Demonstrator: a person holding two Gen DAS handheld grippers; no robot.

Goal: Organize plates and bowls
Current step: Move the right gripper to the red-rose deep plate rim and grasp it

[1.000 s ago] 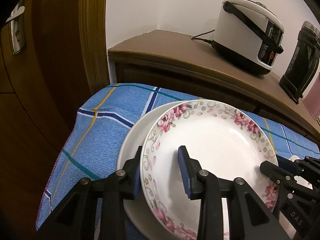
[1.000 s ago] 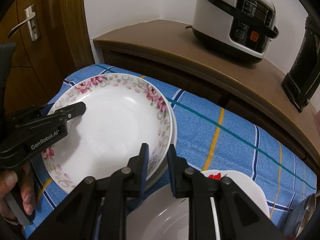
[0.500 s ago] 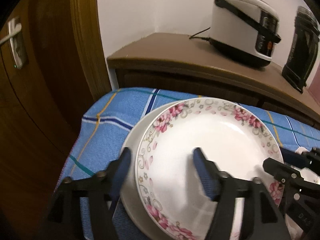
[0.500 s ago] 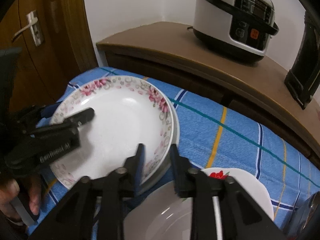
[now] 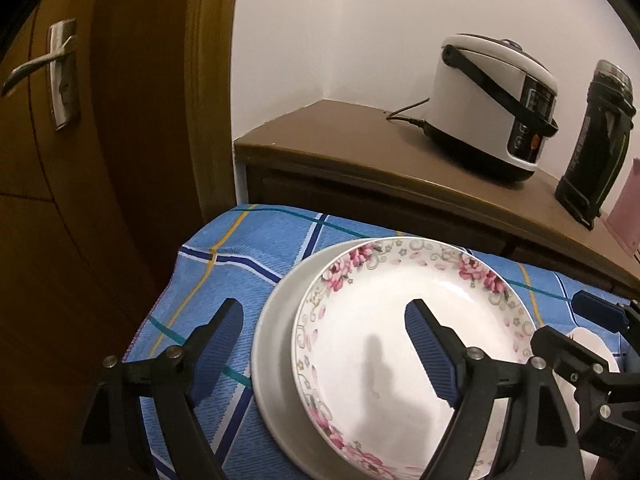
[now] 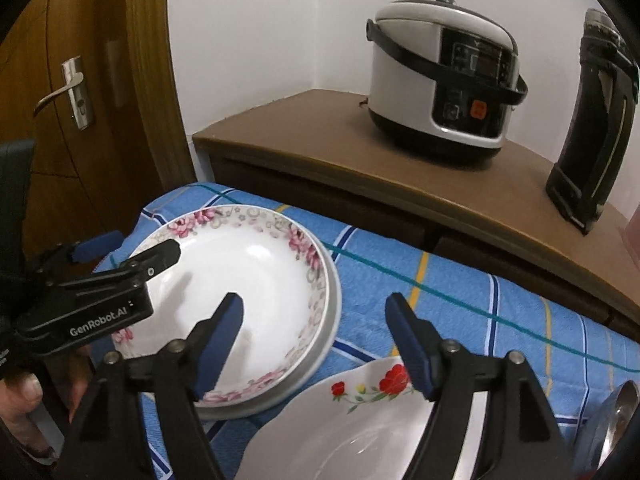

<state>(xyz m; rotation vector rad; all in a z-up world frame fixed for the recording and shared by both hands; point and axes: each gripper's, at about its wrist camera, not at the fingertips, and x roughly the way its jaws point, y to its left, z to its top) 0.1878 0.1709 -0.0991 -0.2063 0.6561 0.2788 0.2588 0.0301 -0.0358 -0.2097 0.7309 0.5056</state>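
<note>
Left gripper point(image 5: 324, 344): held wide apart, nothing between the jaws; one blue pad is seen over the tablecloth, the other over the well of the floral plate.
Right gripper point(image 6: 316, 340): also spread wide and empty, poised above the near edge of the stack.
Floral plate point(image 5: 408, 340): nested on a plain white plate point(image 5: 272, 320), offset slightly so a crescent of the lower rim is shown on one side; both are set on the blue checked tablecloth point(image 5: 240, 264) near its corner by the door.
Red-flower dish point(image 6: 360, 412): placed just beside the stack, nearer the right gripper; a metal bowl point(image 6: 616, 420) is glimpsed at the frame edge.
Handling: the ware is judged glazed ceramic, so stiff, fairly heavy, slick and liable to chip if knocked.
Where to grip: the rim is best pinched, one pad inside the lip and one beneath, since the smooth well offers nothing to hold.
Risk: a glossy rim may be let slip under a shallow pinch.
Background: a rice cooker point(image 6: 440, 76) is seen on the wooden cabinet point(image 6: 320, 136).
</note>
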